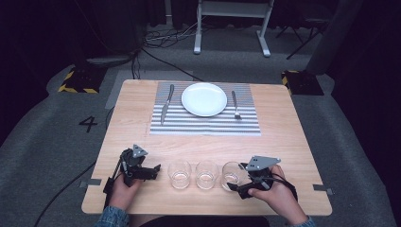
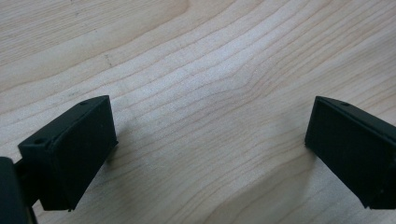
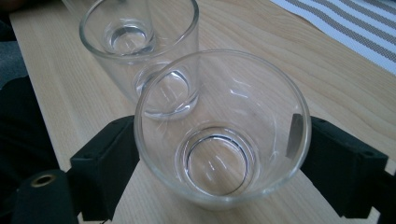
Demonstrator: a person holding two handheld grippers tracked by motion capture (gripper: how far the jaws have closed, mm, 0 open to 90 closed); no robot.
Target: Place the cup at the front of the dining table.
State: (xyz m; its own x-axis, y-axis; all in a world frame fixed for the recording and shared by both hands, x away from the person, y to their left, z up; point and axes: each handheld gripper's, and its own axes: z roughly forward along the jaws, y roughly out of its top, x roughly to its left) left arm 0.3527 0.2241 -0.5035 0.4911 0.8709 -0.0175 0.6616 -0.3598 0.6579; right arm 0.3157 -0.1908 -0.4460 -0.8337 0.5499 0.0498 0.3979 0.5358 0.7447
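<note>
Three clear empty glasses stand in a row near the table's front edge: the left one point(image 1: 179, 173), the middle one point(image 1: 206, 173) and the right one point(image 1: 231, 175). My right gripper point(image 1: 239, 178) holds the right glass point(image 3: 219, 126), one black jaw pressed to each side of its wall; it looks slightly tilted. The middle glass point(image 3: 140, 42) stands just beyond it. My left gripper point(image 1: 156, 171) rests left of the row, open over bare wood point(image 2: 210, 126), its jaws wide apart with nothing between them.
At the far half of the wooden table point(image 1: 283, 142) lies a striped placemat point(image 1: 203, 124) with a white plate point(image 1: 204, 99), a knife point(image 1: 166, 103) to its left and a fork point(image 1: 235, 105) to its right. Bare wood lies between mat and glasses.
</note>
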